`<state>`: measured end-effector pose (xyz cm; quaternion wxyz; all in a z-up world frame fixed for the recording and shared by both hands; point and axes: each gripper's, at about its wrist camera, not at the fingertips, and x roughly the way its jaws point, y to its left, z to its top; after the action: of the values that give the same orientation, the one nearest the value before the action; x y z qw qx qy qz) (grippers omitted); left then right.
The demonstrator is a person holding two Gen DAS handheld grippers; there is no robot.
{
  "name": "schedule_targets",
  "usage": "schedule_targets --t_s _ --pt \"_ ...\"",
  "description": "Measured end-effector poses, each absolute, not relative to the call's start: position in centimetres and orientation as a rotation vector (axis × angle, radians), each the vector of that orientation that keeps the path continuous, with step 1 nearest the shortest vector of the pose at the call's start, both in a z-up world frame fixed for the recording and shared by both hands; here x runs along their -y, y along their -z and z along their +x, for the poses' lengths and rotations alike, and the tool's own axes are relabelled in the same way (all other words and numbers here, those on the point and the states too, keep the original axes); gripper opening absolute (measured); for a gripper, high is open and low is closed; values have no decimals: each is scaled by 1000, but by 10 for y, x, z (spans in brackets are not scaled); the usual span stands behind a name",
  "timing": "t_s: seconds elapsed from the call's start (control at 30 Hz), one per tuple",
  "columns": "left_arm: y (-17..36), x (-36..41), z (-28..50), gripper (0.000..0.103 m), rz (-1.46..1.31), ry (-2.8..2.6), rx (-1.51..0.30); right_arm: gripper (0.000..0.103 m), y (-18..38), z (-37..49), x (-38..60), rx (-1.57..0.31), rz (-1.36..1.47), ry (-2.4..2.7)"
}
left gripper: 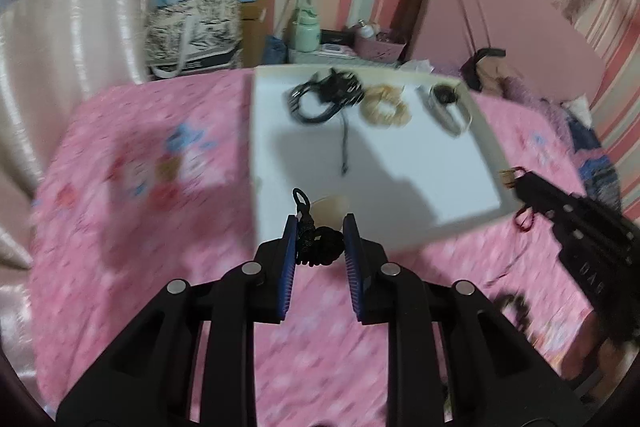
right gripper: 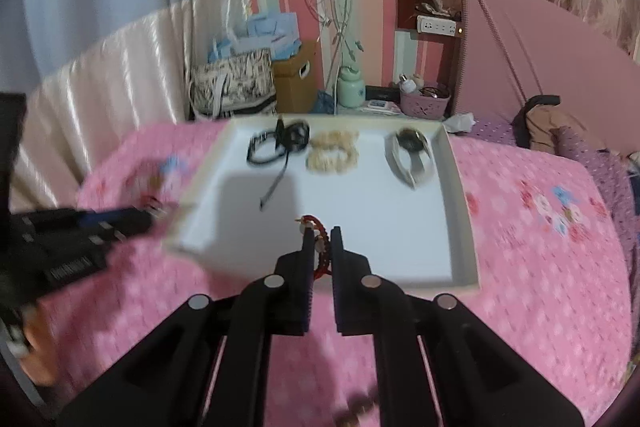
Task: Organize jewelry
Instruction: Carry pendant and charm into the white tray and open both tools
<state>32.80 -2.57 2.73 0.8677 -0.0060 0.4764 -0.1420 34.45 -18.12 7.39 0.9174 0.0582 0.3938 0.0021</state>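
Note:
A white tray (left gripper: pixel 460 163) lies on a pink bedspread; it also shows in the right wrist view (right gripper: pixel 460 203). In it lie black cords (left gripper: pixel 320 99), a beige beaded bracelet (left gripper: pixel 384 107) and a grey watch (left gripper: pixel 444 107). My left gripper (left gripper: pixel 320 231) is shut on a black braided bracelet (left gripper: pixel 316 243), held above the tray's near left corner. My right gripper (right gripper: pixel 322 239) is shut on a red beaded bracelet (right gripper: pixel 320 247), held over the tray's near edge. The right gripper also appears at the right of the left wrist view (left gripper: pixel 516 183).
The bed's pink cover (right gripper: pixel 540 287) surrounds the tray. Dark beads (left gripper: pixel 512 307) lie on the cover at the lower right. Bags (right gripper: pixel 236 83), a green bottle (right gripper: pixel 352 91) and a purple basket (right gripper: pixel 424 105) stand behind the bed. A pink board (right gripper: pixel 540 59) leans at the right.

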Motion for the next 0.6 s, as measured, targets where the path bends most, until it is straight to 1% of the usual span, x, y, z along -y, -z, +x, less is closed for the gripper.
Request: schedule_targets --t_s 0.07,0.27,0.4,0.43,0.6 --pt "-21 36 350 21 -18 307 -1005 7 -71 363 182 -811 122 2" --pt "8 64 400 21 3 269 -1025 7 -38 419 185 -868 190 5" --pt "27 68 408 21 -9 255 -1019 7 -17 436 186 -874 178 34" --pt "31 72 409 21 32 244 -1018 7 -13 438 186 -876 181 37" --pt "38 74 418 21 68 206 -1009 7 3 451 190 -900 140 66"
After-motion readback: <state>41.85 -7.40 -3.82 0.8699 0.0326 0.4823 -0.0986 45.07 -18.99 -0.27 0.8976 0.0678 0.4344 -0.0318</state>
